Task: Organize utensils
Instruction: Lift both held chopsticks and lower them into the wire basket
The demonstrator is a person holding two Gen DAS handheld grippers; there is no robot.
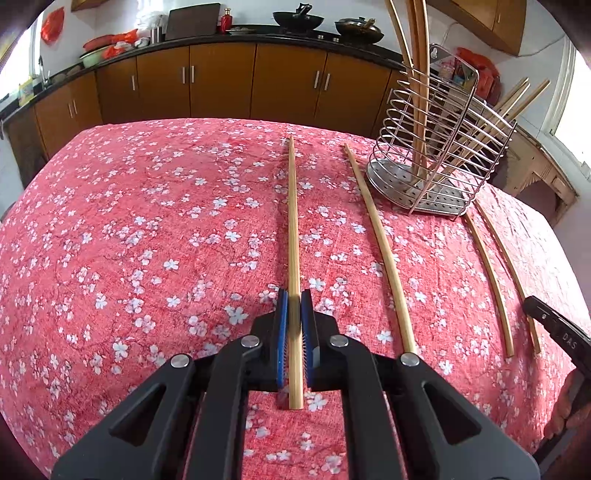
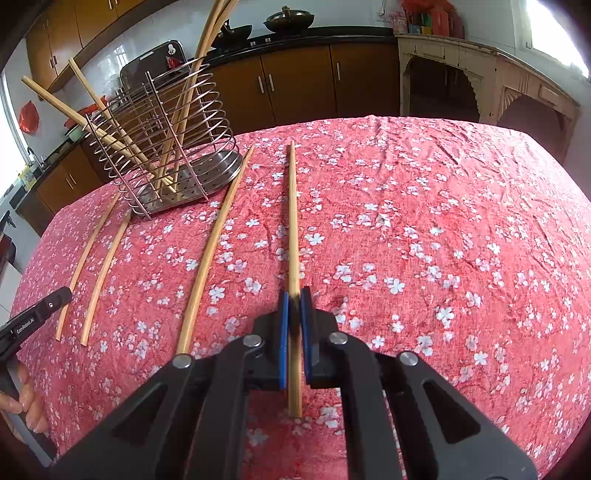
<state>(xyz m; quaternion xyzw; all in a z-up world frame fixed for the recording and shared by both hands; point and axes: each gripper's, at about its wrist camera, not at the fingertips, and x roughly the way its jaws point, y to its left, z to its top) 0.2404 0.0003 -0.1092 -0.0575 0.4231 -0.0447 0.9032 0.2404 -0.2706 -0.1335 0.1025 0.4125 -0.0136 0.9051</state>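
- The left gripper [image 1: 294, 306] has its blue pads closed on the left chopstick [image 1: 293, 229], holding it near its close end. The rest of the stick runs straight ahead, low over the tablecloth [image 1: 147, 240].
- In the left wrist view the rack [image 1: 384, 177] stands ahead and to the right of that stick, well apart from it.
- A loose chopstick [image 1: 380, 243] lies on the cloth between the held stick and the rack, its far tip just beside the rack's base.
- A pair of chopsticks [image 1: 493, 277] lies on the near right side of the rack, their far ends close to its corner.
- Several chopsticks [image 1: 421, 110] already stand tilted inside the rack, some in the round part and some in the square part.
- The right gripper [image 2: 294, 299] likewise has its pads closed on the right chopstick [image 2: 293, 221] near its close end, and the stick points ahead along the cloth.
- In the right wrist view the rack [image 2: 221, 173] sits ahead and to the left. One loose stick [image 2: 214, 247] lies between it and the held stick, its far tip beside the rack's base.
- Two more sticks [image 2: 102, 273] lie on the near left side of the rack.
- Each view shows the black tip of the other gripper at its outer edge, beyond that pair.
- Behind the rack run brown cabinets [image 1: 221, 81] with woks [image 1: 297, 18] on the counter.
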